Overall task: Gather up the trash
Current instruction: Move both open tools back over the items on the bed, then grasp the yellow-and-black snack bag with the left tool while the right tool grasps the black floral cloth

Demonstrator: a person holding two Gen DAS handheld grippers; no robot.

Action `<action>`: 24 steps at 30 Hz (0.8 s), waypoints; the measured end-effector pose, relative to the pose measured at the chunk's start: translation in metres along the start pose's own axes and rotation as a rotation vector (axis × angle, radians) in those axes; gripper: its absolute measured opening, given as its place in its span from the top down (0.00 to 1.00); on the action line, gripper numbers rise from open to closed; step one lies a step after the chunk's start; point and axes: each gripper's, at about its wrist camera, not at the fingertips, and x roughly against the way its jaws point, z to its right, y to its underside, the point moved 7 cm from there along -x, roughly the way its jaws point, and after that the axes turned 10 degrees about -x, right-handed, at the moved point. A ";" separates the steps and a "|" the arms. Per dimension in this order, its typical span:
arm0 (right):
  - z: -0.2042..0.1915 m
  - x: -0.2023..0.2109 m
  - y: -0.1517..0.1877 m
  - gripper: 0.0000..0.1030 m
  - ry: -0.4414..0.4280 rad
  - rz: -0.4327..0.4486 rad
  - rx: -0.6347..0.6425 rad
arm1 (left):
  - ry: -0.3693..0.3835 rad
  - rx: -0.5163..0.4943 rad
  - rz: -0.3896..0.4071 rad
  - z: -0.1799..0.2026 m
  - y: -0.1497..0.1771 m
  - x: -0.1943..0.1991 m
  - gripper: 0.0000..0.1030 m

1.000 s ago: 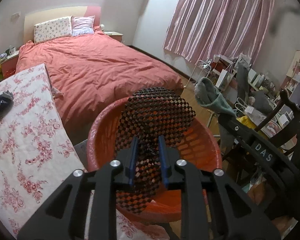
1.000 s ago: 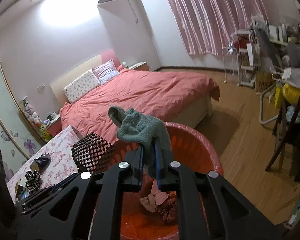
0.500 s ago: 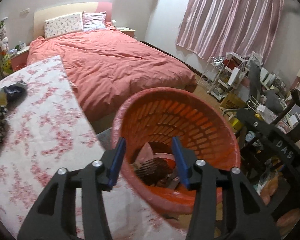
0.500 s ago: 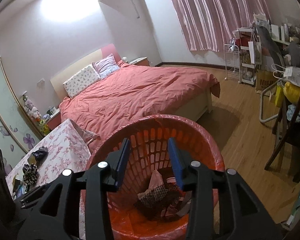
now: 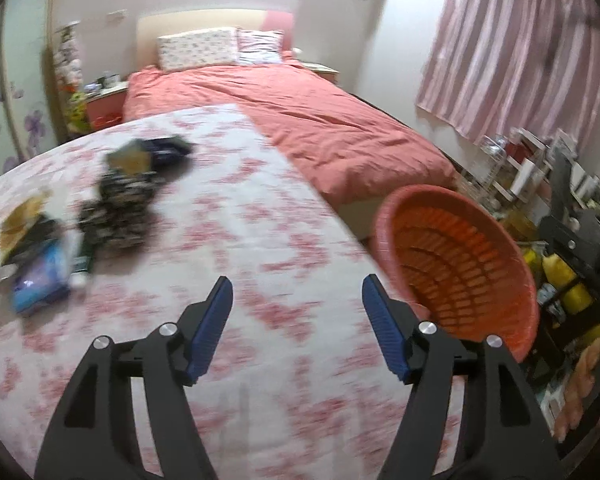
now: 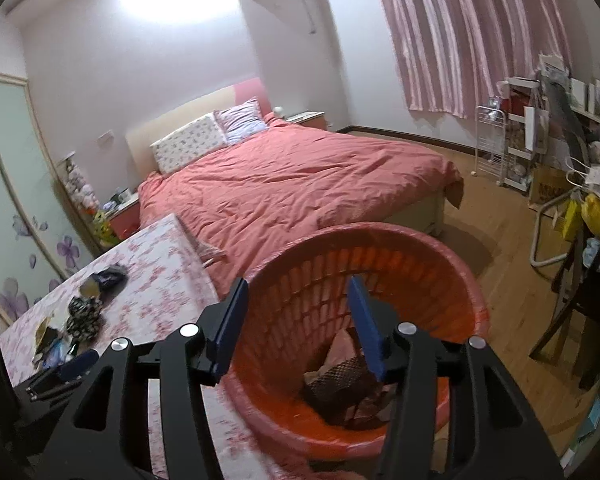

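Observation:
My left gripper (image 5: 297, 280) hangs over the floral tablecloth (image 5: 260, 248), its jaws opening with nothing between them. Ahead on the left lies blurred trash: a dark patterned cloth (image 5: 120, 208), a blue packet (image 5: 40, 276) and a dark pouch (image 5: 168, 152). The orange basket (image 5: 460, 264) stands to the right of the table edge. My right gripper (image 6: 297, 280) is above the basket's rim (image 6: 440, 264), jaws opening and empty. Inside the basket lie a black checkered piece (image 6: 336, 376) and pink paper (image 6: 340, 348). The same trash pile (image 6: 84, 314) shows far left on the table.
A bed with a red cover (image 6: 292, 184) lies beyond the table and basket. Pink curtains (image 6: 460, 32) hang at the back right. Cluttered shelves (image 6: 520, 144) and a dark chair (image 6: 572, 312) stand at the right on the wooden floor (image 6: 512, 264).
The left gripper let go of the checkered piece into the basket and swung left over the table. The right gripper dropped the green cloth and opened above the basket.

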 end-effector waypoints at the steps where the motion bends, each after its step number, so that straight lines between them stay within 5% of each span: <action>1: -0.007 0.000 0.003 0.49 -0.008 -0.008 0.016 | -0.023 0.012 0.003 -0.014 0.003 0.005 0.35; 13: -0.078 -0.004 0.045 0.49 -0.093 -0.099 0.159 | -0.334 0.149 0.024 -0.171 0.032 0.052 0.32; 24: -0.124 -0.016 0.072 0.49 -0.130 -0.166 0.235 | -0.390 0.162 -0.029 -0.219 0.027 0.029 0.49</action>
